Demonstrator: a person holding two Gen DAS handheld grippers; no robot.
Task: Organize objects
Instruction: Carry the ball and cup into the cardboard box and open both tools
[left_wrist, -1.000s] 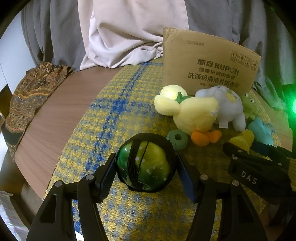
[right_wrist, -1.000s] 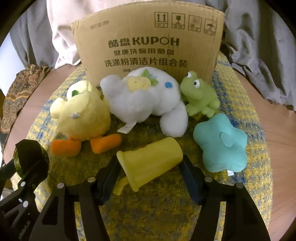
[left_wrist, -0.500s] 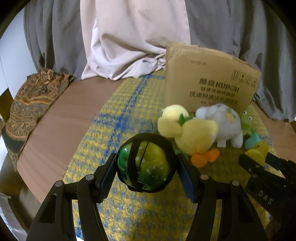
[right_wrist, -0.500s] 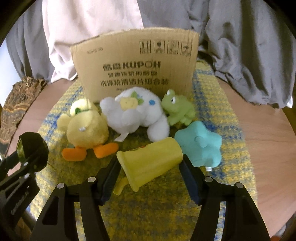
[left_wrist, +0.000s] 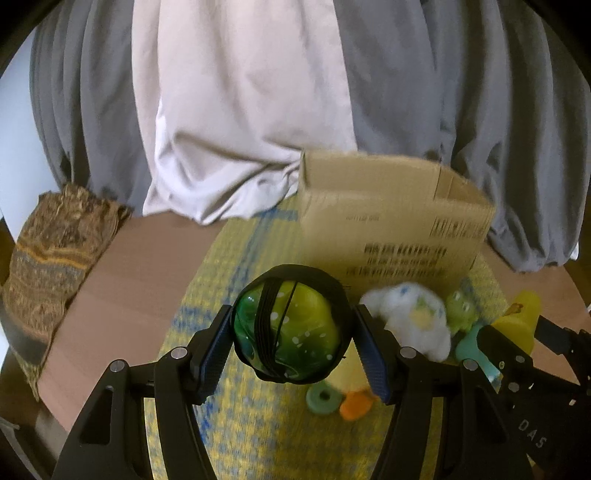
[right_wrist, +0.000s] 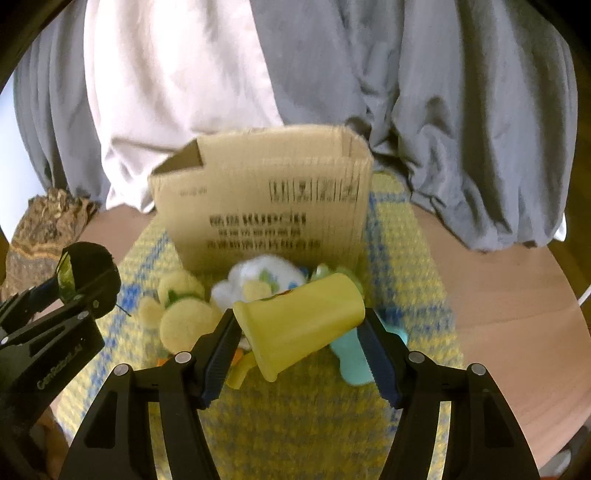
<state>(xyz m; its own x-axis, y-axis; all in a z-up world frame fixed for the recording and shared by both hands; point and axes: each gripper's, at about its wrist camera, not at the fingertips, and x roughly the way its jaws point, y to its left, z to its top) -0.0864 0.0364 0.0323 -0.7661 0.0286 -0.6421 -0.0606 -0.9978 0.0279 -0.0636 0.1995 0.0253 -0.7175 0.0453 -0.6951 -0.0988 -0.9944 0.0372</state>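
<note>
Toys grouped before a cardboard box on a mat-covered table.

The woven mat (right_wrist: 406, 280) lies on the wooden table (right_wrist: 517, 295), with the cardboard box (right_wrist: 266, 199) standing at its far side, draped cloth (right_wrist: 443, 92) behind it. Just before the box sit the duck plush (right_wrist: 184, 314) at left, the white plush (right_wrist: 266, 280) in the middle and the frog toy (left_wrist: 460, 308) at right; the star plush (right_wrist: 351, 354) lies nearer, right of centre. A ring (left_wrist: 323, 397) lies beside the duck's feet. A folded patterned cloth (left_wrist: 48, 251) rests on the table's left edge. The left gripper (left_wrist: 291, 328) holds a ball (left_wrist: 288, 332) above the mat, left of the right gripper (right_wrist: 301, 328), which holds a cup (right_wrist: 303, 325) lying sideways.
</note>
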